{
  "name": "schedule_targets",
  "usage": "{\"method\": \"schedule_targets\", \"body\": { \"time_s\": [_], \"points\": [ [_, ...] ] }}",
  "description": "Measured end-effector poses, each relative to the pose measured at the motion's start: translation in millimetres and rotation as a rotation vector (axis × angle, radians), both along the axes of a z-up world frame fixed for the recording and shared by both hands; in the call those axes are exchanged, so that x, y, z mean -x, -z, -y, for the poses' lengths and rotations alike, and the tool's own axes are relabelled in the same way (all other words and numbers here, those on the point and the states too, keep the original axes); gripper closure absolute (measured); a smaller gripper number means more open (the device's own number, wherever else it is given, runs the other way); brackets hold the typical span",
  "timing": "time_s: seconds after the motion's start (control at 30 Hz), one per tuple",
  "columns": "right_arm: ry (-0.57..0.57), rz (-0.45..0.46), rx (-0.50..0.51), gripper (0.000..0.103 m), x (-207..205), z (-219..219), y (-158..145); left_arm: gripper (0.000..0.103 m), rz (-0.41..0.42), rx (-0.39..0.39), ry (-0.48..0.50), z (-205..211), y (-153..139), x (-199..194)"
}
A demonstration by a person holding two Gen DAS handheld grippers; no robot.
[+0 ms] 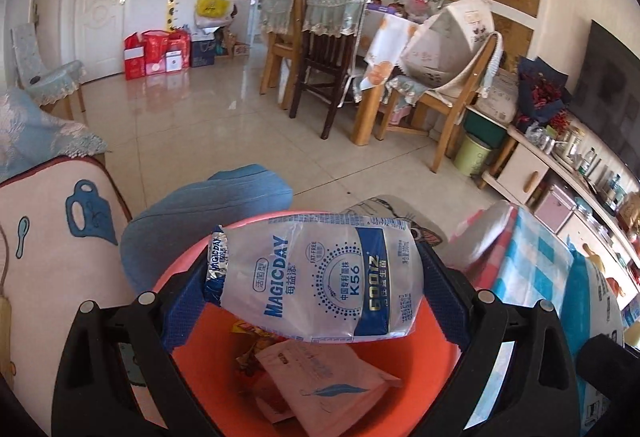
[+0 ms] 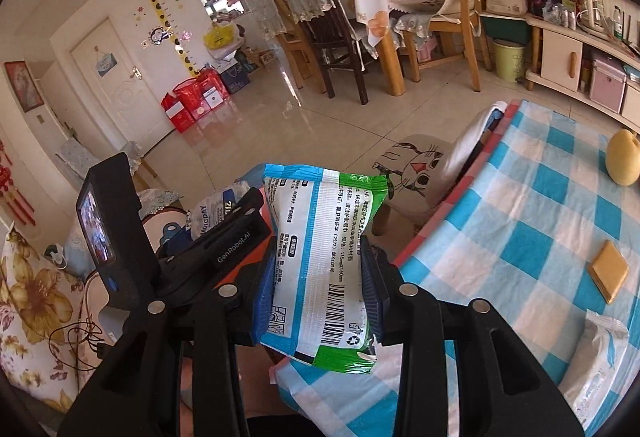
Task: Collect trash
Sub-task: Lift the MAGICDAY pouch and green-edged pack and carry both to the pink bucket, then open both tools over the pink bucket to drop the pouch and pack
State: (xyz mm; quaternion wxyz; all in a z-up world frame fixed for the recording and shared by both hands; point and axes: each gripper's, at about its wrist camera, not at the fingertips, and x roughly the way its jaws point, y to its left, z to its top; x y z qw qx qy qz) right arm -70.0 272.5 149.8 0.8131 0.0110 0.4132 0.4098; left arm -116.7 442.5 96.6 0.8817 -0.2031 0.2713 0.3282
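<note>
Left wrist view: left hand-held gripper (image 1: 316, 277) clamps clear drink pouch (image 1: 316, 277), long axis crosswise between fingers, directly above orange bin (image 1: 420, 377); wrappers lie below.

Right wrist view: right hand-held gripper (image 2: 318, 293) grips green-blue wipes pack (image 2: 324, 261), long axis along fingers, over checked bench (image 2: 520, 221) edge; bin lies leftward, so left is nearer.

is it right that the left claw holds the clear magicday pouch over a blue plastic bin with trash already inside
Not quite: the bin is not blue. The left wrist view shows the left claw shut on the clear plastic Magicday pouch over an orange-red round plastic bin, with paper wrappers already inside. The rest stands.
</note>
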Motion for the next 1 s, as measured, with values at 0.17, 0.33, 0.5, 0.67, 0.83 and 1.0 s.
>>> {"method": "schedule_targets", "body": {
  "time_s": [0.17,0.33,0.5,0.67,0.83,1.0],
  "points": [
    [-0.031,-0.013,0.019,0.064,-6.0,-28.4,9.0,0.008,-0.008,0.051,-0.041,-14.9,9.6,7.9],
    [-0.052,-0.029,0.025,0.064,-10.3,-48.5,16.5,0.008,-0.012,0.071,-0.059,-23.3,14.9,8.0],
    [-0.064,-0.034,0.040,0.064,-12.3,-64.5,25.2,0.008,-0.009,0.095,-0.078,-31.8,19.5,9.4],
    [-0.075,-0.032,0.065,0.063,-12.3,-74.7,33.0,0.008,-0.008,0.109,-0.088,-33.2,21.2,8.0],
    [-0.062,0.016,0.062,0.058,-10.4,-67.3,28.8,0.008,-0.028,0.100,-0.091,-31.9,20.7,3.7],
    [-0.021,0.057,0.074,0.032,-8.2,-50.9,23.7,0.007,-0.054,0.085,-0.091,-28.1,20.1,-1.3]
  ]
}}
